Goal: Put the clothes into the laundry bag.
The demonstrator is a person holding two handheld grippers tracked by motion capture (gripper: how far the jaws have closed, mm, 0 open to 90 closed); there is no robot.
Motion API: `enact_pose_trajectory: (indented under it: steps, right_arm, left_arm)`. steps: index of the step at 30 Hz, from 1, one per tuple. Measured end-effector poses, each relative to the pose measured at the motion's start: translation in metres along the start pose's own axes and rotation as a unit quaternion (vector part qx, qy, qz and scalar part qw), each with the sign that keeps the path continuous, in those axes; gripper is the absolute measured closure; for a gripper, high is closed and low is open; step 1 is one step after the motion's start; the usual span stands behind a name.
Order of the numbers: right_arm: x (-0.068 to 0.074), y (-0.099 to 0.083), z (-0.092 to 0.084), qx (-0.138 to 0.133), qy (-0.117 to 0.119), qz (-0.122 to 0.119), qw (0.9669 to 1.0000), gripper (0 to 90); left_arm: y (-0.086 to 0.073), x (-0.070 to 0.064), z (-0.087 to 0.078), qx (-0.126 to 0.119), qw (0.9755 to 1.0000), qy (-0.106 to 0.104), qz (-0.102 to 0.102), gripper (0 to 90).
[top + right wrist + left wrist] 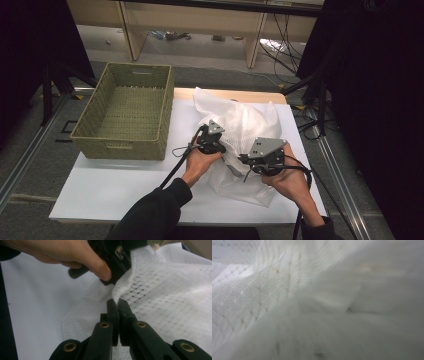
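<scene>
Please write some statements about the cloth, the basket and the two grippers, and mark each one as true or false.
1. The right gripper pinches a fold of the white cloth between its fingers. True.
2. The cloth lies inside the basket. False: it lies on the table, to the right of the basket.
3. The basket is woven and has nothing in it. True.
4. The left gripper rests on the basket's rim. False: it is at the cloth, close to the right gripper.
5. The cloth is dark blue. False: it is white, with a fine grid pattern.
</scene>
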State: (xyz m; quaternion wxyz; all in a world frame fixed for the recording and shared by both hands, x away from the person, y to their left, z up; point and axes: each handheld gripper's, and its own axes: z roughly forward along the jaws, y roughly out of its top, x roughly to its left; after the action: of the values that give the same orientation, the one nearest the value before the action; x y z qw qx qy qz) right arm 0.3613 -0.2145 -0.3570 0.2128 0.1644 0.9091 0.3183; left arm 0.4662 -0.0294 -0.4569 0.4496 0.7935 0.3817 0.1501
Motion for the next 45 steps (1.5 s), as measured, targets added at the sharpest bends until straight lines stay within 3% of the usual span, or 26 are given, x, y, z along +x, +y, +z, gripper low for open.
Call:
enact_pose_trajectory:
  steps: [1, 2, 3, 5, 8, 10, 12, 15, 19, 20, 21, 22, 23, 24, 25, 26, 27, 28, 29, 31, 35, 37, 41, 43, 45]
  right_arm:
    - [0.0, -0.002, 0.002, 0.005, 0.0, 0.002, 1.0, 90.0]
    - [0.0, -0.004, 0.005, 0.008, -0.002, 0.002, 1.0, 90.0]
    - [-0.001, -0.006, 0.007, 0.01, 0.001, 0.005, 0.9999, 90.0]
    - [-0.003, -0.007, 0.009, 0.009, 0.001, 0.006, 0.9999, 90.0]
    - [-0.005, -0.008, 0.008, 0.008, -0.001, 0.011, 0.9999, 90.0]
    - [-0.005, -0.008, 0.007, 0.007, -0.005, 0.012, 0.9999, 90.0]
    - [-0.005, -0.009, 0.007, 0.012, -0.005, 0.02, 0.9997, 90.0]
    - [-0.004, -0.008, 0.009, 0.013, -0.003, 0.02, 0.9997, 90.0]
    - [0.0, -0.009, 0.014, 0.019, -0.005, 0.008, 0.9998, 90.0]
    - [0.0, -0.009, 0.014, 0.019, -0.007, 0.009, 0.9998, 89.9]
    - [-0.002, -0.009, 0.014, 0.023, 0.003, 0.007, 0.9997, 90.0]
    - [-0.002, -0.011, 0.016, 0.017, -0.004, 0.006, 0.9998, 90.0]
    - [-0.003, -0.012, 0.016, 0.019, -0.004, 0.012, 0.9997, 90.0]
    - [-0.003, -0.014, 0.017, 0.023, -0.004, 0.019, 0.9995, 90.0]
    - [-0.004, -0.015, 0.018, 0.022, -0.003, 0.015, 0.9997, 90.0]
    - [-0.006, -0.016, 0.018, 0.025, -0.002, 0.012, 0.9996, 90.0]
    - [-0.006, -0.018, 0.019, 0.023, 0.0, 0.019, 0.9996, 90.0]
    - [-0.007, -0.019, 0.019, 0.026, -0.001, 0.022, 0.9994, 90.0]
    - [-0.01, -0.021, 0.02, 0.027, -0.003, 0.022, 0.9994, 90.0]
    - [-0.012, -0.025, 0.02, 0.031, -0.006, 0.026, 0.9992, 90.0]
    - [-0.015, -0.031, 0.019, 0.035, -0.006, 0.045, 0.9983, 90.0]
    - [-0.016, -0.03, 0.019, 0.034, -0.007, 0.046, 0.9984, 90.0]
    - [-0.016, -0.029, 0.021, 0.033, -0.005, 0.035, 0.9988, 89.9]
    - [-0.016, -0.028, 0.022, 0.033, -0.012, 0.025, 0.9991, 89.9]
    - [-0.014, -0.027, 0.022, 0.034, -0.009, 0.026, 0.999, 89.8]
  left_arm:
    - [-0.002, 0.005, 0.002, 0.001, 0.9996, -0.007, -0.029, 69.7]
    - [-0.003, 0.007, 0.001, 0.003, 0.9989, -0.018, -0.043, 65.8]
    - [-0.004, 0.009, -0.004, 0.013, 0.9987, -0.028, -0.041, 59.8]
    - [-0.006, 0.008, -0.015, 0.029, 0.9992, -0.023, -0.017, 47.3]
    - [-0.014, 0.004, -0.039, 0.06, 0.9978, -0.025, 0.012, 30.9]
    - [-0.022, 0.0, -0.054, 0.074, 0.9964, -0.04, 0.013, 27.4]
    - [-0.029, -0.007, -0.06, 0.084, 0.9941, -0.068, 0.008, 23.5]
    - [-0.034, -0.017, -0.05, 0.086, 0.993, -0.077, 0.027, 21.8]
    - [-0.03, -0.023, -0.022, 0.081, 0.9956, -0.045, 0.015, 22.3]
    - [-0.028, -0.024, -0.016, 0.078, 0.9957, -0.048, 0.015, 23.5]
    - [-0.025, -0.022, -0.012, 0.081, 0.9951, -0.052, 0.021, 28.4]
    - [-0.022, -0.02, -0.008, 0.078, 0.9951, -0.058, 0.018, 37.5]
    - [-0.02, -0.022, -0.004, 0.054, 0.9967, -0.06, -0.007, 52.2]
    - [-0.017, -0.022, -0.001, 0.043, 0.9974, -0.057, -0.005, 59.9]
    - [-0.014, -0.021, 0.001, 0.034, 0.9982, -0.048, 0.013, 69.3]
    - [-0.01, -0.02, 0.005, 0.026, 0.9986, -0.033, 0.03, 73.4]
    - [-0.007, -0.019, 0.01, 0.017, 0.9992, -0.018, 0.033, 75.4]
    - [-0.005, -0.017, 0.015, 0.013, 0.9997, -0.02, 0.003, 76.0]
    - [-0.004, -0.016, 0.018, 0.016, 0.9996, -0.025, -0.006, 76.0]
    - [-0.004, -0.016, 0.016, 0.027, 0.9993, -0.022, 0.015, 73.1]
    - [-0.008, -0.011, -0.013, 0.076, 0.9963, -0.011, 0.039, 42.6]
    - [-0.016, -0.004, -0.033, 0.083, 0.9952, -0.001, 0.052, 36.6]
    - [-0.035, 0.008, -0.05, 0.103, 0.9944, 0.004, 0.025, 30.9]
    - [-0.04, 0.01, -0.046, 0.101, 0.9947, 0.013, 0.018, 29.3]
    - [-0.042, 0.013, -0.038, 0.1, 0.9949, 0.007, 0.016, 30.4]
